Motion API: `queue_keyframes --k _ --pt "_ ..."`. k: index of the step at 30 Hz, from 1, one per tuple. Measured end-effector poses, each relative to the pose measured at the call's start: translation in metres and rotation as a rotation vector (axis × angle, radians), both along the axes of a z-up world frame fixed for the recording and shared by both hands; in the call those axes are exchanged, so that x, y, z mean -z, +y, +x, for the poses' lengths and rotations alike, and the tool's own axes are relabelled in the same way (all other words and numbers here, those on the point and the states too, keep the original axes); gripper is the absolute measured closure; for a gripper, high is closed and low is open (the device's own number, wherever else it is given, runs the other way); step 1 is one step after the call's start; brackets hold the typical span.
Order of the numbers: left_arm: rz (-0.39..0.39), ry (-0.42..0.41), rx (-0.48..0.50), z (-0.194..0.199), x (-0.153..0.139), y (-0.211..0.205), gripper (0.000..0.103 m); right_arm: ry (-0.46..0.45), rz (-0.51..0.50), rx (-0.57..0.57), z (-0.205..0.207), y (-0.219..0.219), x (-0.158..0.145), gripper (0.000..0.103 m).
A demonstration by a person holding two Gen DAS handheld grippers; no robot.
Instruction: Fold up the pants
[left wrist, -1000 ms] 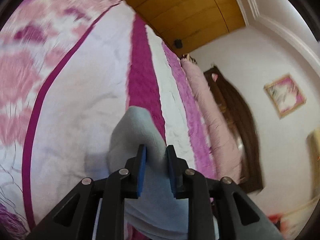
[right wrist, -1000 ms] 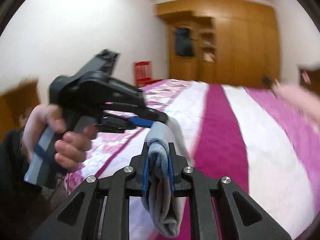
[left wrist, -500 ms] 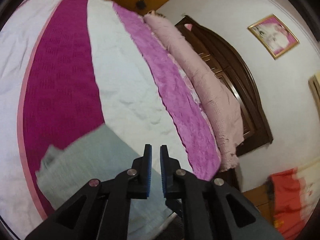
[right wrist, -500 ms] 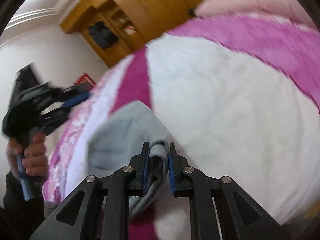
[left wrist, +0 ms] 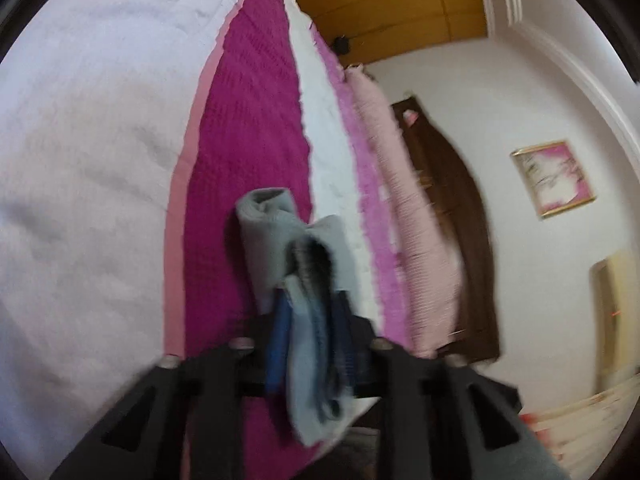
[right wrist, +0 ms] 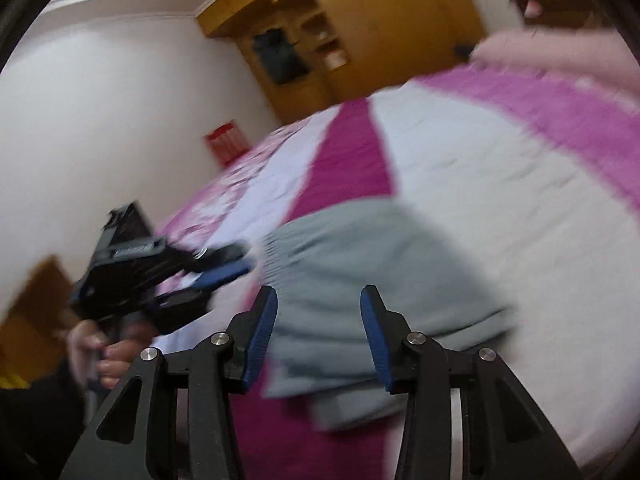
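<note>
Bedspread (right wrist: 500, 184) below; left claw (left wrist: 310, 300) pinching pants (right wrist: 360, 256), right claw (right wrist: 318, 300) opening, level.

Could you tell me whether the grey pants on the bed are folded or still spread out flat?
Folded: the grey pants lie doubled into a compact layered bundle on the bed, with the elastic waistband showing at one edge.

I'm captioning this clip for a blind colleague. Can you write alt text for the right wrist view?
The right hand-held gripper, its blue-padded jaws opening with nothing pressed between them, points over grey pants lying folded on a bed striped white, magenta and pink. At the left, a hand holds the left hand-held gripper near the pants' edge; the frame is blurred.
</note>
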State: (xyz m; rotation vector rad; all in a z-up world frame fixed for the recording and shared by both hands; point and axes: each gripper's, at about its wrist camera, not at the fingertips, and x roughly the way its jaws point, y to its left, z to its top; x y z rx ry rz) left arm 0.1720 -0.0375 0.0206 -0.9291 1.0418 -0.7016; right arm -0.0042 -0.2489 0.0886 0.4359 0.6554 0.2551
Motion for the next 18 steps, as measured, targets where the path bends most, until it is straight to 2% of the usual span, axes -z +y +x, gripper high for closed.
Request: queue_keyframes --k 2,5,7,8,9,10,12,15,18 --pt "-0.029 -0.040 -0.002 -0.005 -0.009 -0.001 0.088 0.091 0.074 -0.018 0.007 0.004 0.016 0.059" --pt "-0.023 -0.034 0.036 -0.008 -0.016 -0.011 0.087 0.145 0.255 -0.002 0.005 -0.011 0.030 0.059" --pt "0.011 -0.001 0.059 -0.008 -0.017 -0.017 0.067 0.177 0.394 -0.005 0.004 -0.026 0.037 0.059" --pt "0.046 0.027 0.084 -0.008 -0.014 -0.026 0.067 0.188 0.438 -0.009 0.004 -0.031 0.040 0.059" --pt "0.061 0.032 0.096 -0.008 -0.014 -0.032 0.070 0.201 0.487 -0.009 0.004 -0.038 0.045 0.059" --pt "0.086 0.020 0.104 -0.012 -0.014 -0.038 0.099 0.209 0.510 -0.003 0.004 -0.041 0.050 0.059" --pt "0.132 -0.028 0.129 -0.019 -0.021 -0.047 0.099 0.221 0.573 0.000 0.004 -0.048 0.057 0.059" --pt "0.132 -0.059 0.141 -0.028 -0.033 -0.052 0.100 0.269 0.670 -0.004 0.008 -0.052 0.068 0.059" --pt "0.138 -0.060 0.129 -0.038 -0.041 -0.053 0.100 0.270 0.683 -0.003 0.008 -0.053 0.071 0.059"
